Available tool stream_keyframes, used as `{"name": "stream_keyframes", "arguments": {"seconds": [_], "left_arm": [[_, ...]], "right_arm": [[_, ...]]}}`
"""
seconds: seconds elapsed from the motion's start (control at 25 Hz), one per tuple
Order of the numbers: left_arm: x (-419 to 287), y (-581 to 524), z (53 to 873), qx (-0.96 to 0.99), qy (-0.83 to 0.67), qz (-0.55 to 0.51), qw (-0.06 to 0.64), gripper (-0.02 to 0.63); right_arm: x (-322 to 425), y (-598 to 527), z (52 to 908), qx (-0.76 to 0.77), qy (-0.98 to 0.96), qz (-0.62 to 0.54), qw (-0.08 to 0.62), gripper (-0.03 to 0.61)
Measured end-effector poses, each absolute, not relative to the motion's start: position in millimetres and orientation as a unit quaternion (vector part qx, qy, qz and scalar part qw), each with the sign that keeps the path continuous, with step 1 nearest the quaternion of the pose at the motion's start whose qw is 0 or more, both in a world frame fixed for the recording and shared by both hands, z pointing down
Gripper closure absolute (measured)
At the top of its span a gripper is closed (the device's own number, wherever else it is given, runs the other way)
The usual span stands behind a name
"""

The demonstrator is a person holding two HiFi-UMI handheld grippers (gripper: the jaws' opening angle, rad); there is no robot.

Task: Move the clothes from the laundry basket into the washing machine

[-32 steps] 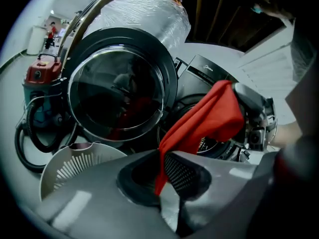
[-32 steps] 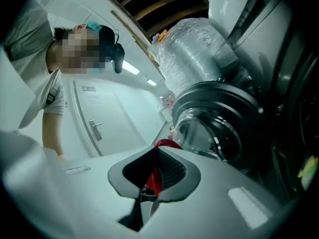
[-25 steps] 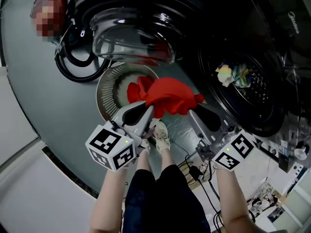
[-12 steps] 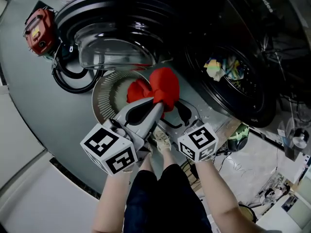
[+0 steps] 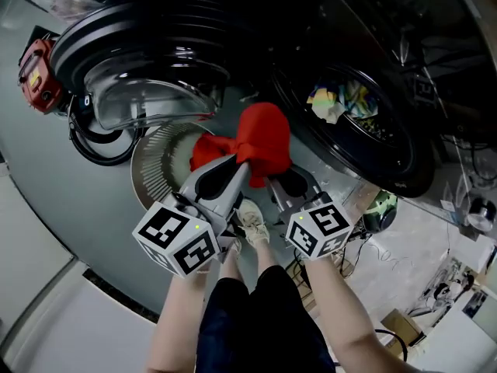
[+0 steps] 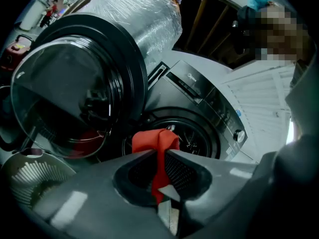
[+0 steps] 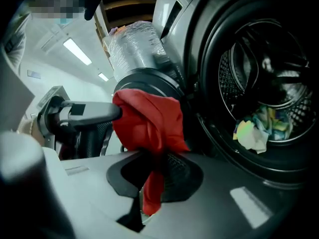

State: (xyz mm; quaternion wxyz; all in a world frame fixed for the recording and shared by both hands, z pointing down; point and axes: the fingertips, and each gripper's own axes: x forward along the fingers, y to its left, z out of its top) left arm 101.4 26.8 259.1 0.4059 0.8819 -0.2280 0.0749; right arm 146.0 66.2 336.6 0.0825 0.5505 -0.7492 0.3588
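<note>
A red garment [image 5: 262, 134] hangs bunched between both grippers, over the white laundry basket [image 5: 155, 162] and in front of the washing machine's open drum [image 5: 353, 119]. My left gripper [image 5: 244, 166] is shut on the cloth; a strip of the red garment [image 6: 154, 139] runs down between its jaws. My right gripper [image 5: 271, 180] sits close beside the left one. Its jaws have just been closing, and now they pinch a fold of the red garment [image 7: 149, 121]. Colourful clothes [image 7: 259, 126] lie inside the drum [image 7: 269, 78].
The round washer door [image 5: 147, 68] stands swung open at the left, above the basket. A red appliance [image 5: 39, 72] with a black hose [image 5: 93, 142] sits on the floor at far left. Cables [image 5: 361, 235] lie at the right. The person's shoe [image 5: 250, 217] is below the grippers.
The right gripper left the garment's right end, came in next to the left gripper and closed on the cloth there. The spread garment is now one narrow bunch, nearer the drum.
</note>
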Motion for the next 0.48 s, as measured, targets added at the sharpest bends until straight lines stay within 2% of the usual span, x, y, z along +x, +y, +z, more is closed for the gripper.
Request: {"name": "stream_keyframes", "arguments": {"seconds": [0.16, 0.48], "left_arm": [[115.3, 35.7, 278.9, 0.883, -0.215, 0.104, 0.404, 0.494], [136.6, 59.0, 299.8, 0.874, -0.186, 0.129, 0.430, 0.504]], "right_arm": [[183.4, 66.7, 333.2, 0.584, -0.727, 0.353, 0.076, 0.517], [264.7, 42.0, 322.3, 0.680, -0.652, 0.334, 0.027, 0.517]]}}
